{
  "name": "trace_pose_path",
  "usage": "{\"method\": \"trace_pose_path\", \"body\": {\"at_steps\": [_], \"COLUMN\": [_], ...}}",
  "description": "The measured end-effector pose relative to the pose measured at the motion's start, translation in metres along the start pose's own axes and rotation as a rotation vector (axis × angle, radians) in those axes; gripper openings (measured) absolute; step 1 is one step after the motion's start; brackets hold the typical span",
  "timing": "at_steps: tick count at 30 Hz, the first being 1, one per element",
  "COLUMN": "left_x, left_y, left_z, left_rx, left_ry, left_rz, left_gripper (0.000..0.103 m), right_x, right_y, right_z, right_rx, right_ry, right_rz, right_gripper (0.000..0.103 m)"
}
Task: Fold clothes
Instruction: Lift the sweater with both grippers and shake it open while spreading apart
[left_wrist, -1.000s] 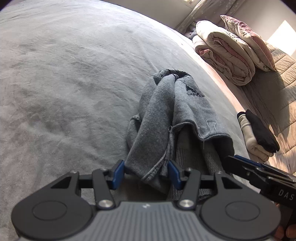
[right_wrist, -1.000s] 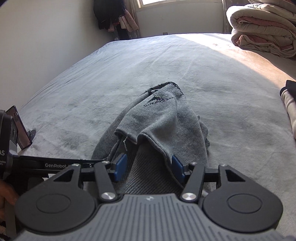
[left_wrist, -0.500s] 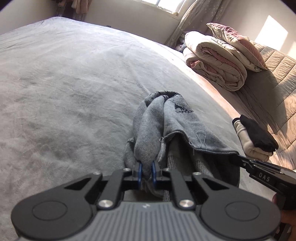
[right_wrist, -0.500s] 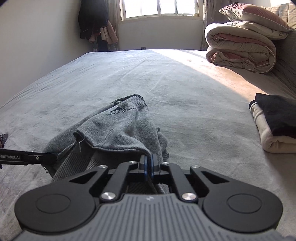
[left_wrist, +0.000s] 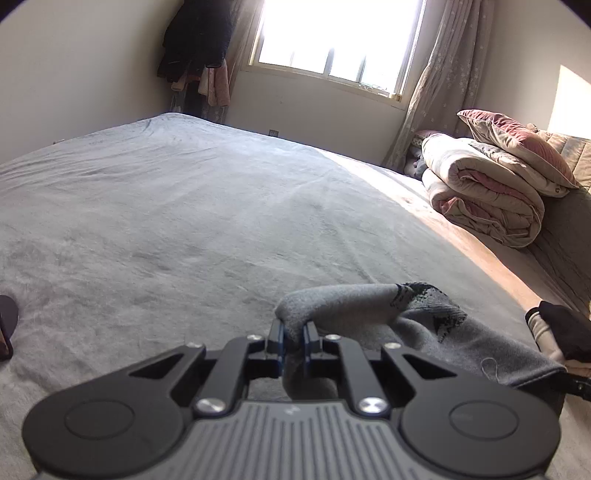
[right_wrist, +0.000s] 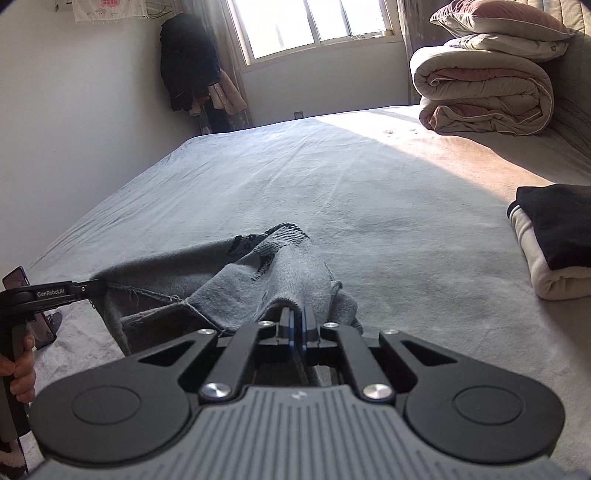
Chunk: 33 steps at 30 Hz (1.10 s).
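At the far left of the room a plain pale wall (right_wrist: 74, 122) runs back to a corner where dark clothes (right_wrist: 186, 62) hang with some pink ones beneath. In the right wrist view a hand (right_wrist: 20, 373) at the left edge grips a black handle, and the left gripper (left_wrist: 293, 338) it carries is pinched tight on a bunched edge of the grey sweater (right_wrist: 258, 273). The sweater stretches between the 2 grippers, its near edge lifted off the wide grey bed cover (left_wrist: 166, 221); whether its far end rests on the cover is hard to tell. The right gripper (right_wrist: 295, 325) is closed hard on another part of the same edge, only a thin fold between its blue pads. A bright window (left_wrist: 332, 37) stands behind, a pale curtain (left_wrist: 439, 85) beside it. Sunlight falls across the right of the bed. Further right lie a rolled quilt (right_wrist: 484, 96) with a pillow (right_wrist: 498, 16) on top, and nearer, a folded black and cream stack (right_wrist: 550, 247).
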<state>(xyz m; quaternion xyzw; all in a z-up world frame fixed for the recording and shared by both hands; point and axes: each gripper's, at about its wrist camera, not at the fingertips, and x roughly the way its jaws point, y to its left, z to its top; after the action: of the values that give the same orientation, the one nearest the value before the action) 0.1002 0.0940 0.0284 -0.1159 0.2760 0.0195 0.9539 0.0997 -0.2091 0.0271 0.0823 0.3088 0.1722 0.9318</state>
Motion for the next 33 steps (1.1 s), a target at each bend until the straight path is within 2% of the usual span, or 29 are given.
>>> {"method": "trace_pose_path", "body": {"at_steps": [2, 5, 8, 10, 13, 15, 17, 20, 23, 28, 33], "left_x": [-0.003, -0.008, -0.012, -0.013, -0.011, -0.013, -0.016, -0.02, -0.02, -0.012, -0.018], "left_y": [0.002, 0.006, 0.013, 0.016, 0.015, 0.013, 0.007, 0.003, 0.003, 0.015, 0.017], "left_z": [0.003, 0.009, 0.016, 0.019, 0.02, 0.018, 0.015, 0.009, -0.002, -0.025, -0.037], "left_rx": [0.014, 0.051, 0.034, 0.026, 0.025, 0.016, 0.028, 0.038, 0.001, -0.132, -0.191], "left_ry": [-0.029, -0.114, -0.163, -0.179, -0.151, -0.128, -0.111, -0.052, 0.057, 0.259, 0.323], "left_rz": [0.02, 0.101, 0.144, 0.153, 0.134, 0.108, 0.082, 0.026, -0.073, -0.242, -0.363], "left_gripper": [0.01, 0.009, 0.01, 0.01, 0.013, 0.013, 0.018, 0.043, 0.044, 0.044, 0.05], "right_x": [-0.002, -0.007, -0.01, -0.01, -0.009, -0.009, -0.009, -0.008, -0.007, -0.008, -0.006], "right_y": [0.005, 0.01, 0.012, 0.013, 0.019, 0.025, 0.031, 0.04, 0.048, 0.063, 0.082], "right_z": [0.0, 0.002, 0.003, 0.002, -0.001, -0.002, -0.004, -0.007, -0.009, -0.015, -0.02], "right_rx": [0.0, -0.006, -0.004, 0.002, 0.001, -0.012, -0.026, -0.039, -0.045, -0.059, -0.103], "right_ry": [0.002, -0.002, -0.001, 0.005, 0.018, 0.032, 0.046, 0.075, 0.106, 0.148, 0.17], "right_rz": [0.021, 0.036, 0.051, 0.065, 0.088, 0.108, 0.128, 0.169, 0.217, 0.291, 0.325], "right_gripper": [0.005, 0.005, 0.005, 0.005, 0.005, 0.005, 0.005, 0.005, 0.005, 0.005, 0.005]}}
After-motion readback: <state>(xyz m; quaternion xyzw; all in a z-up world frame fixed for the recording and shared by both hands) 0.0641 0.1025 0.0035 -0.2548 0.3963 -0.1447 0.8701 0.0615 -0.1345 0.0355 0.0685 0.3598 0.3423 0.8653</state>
